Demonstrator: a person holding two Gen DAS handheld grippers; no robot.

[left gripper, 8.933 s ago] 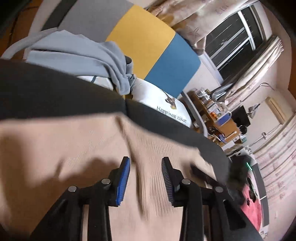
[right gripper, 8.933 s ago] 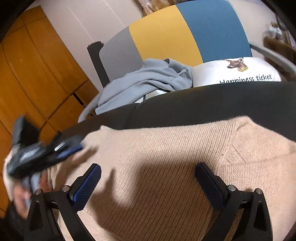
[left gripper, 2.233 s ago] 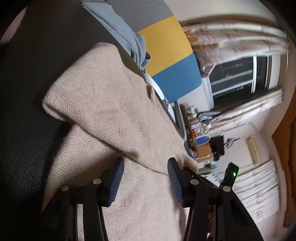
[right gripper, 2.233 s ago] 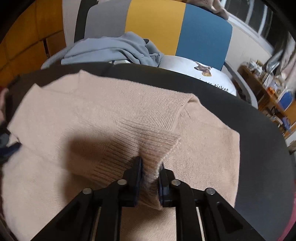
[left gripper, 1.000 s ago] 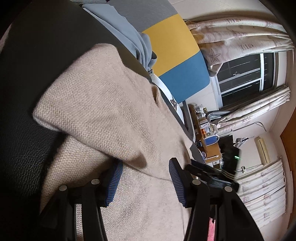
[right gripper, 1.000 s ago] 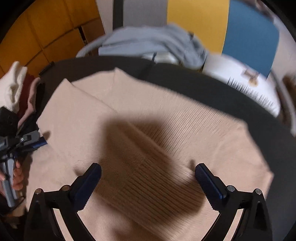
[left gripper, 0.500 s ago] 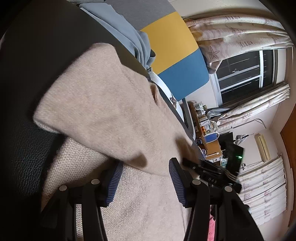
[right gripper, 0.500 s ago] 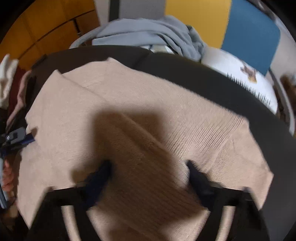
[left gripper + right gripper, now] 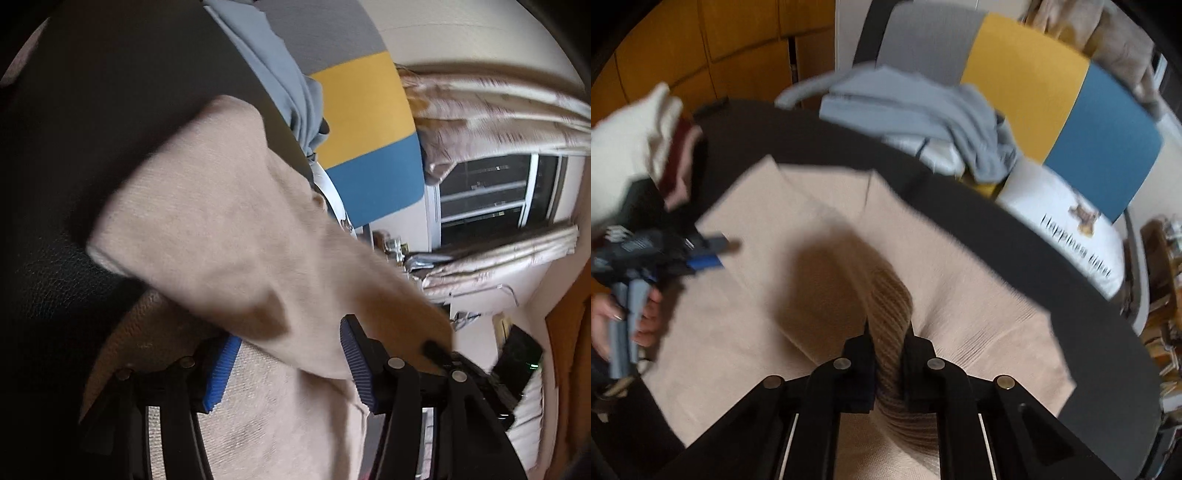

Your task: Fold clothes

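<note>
A: So where's the sweater (image 9: pixel 960 295) rn?

B: Spread on the black seat (image 9: pixel 1015 236), beige knit, partly folded w/ a layer doubled over at 10 o'clock in the right wrist view. Ribbed cuff (image 9: pixel 890 314) sits at 6 o'clock, pinched up off the body.

A: Grippers?

B: Right gripper (image 9: pixel 888 354) is clamped tight on that cuff, fingers squeezed w/ knit bunched between. Left gripper (image 9: pixel 288 362) has its blue pads apart, nothing held, hovering over the cloth; a raised fold drapes across it toward 12 o'clock.

A: What could go wrong?

B: Imo the cuff is thick & bunched, so it may slip out if pulled fast, & the sleeve drops crooked. Also dragging it could tug the doubled layer out of line, since the left isn't pinning anything. Frames are blurry, so the fold edges are hard to judge. Grey garment (image 9: pixel 923 110) on the chair behind at 12 o'clock is well apart, no snag risk.
</note>
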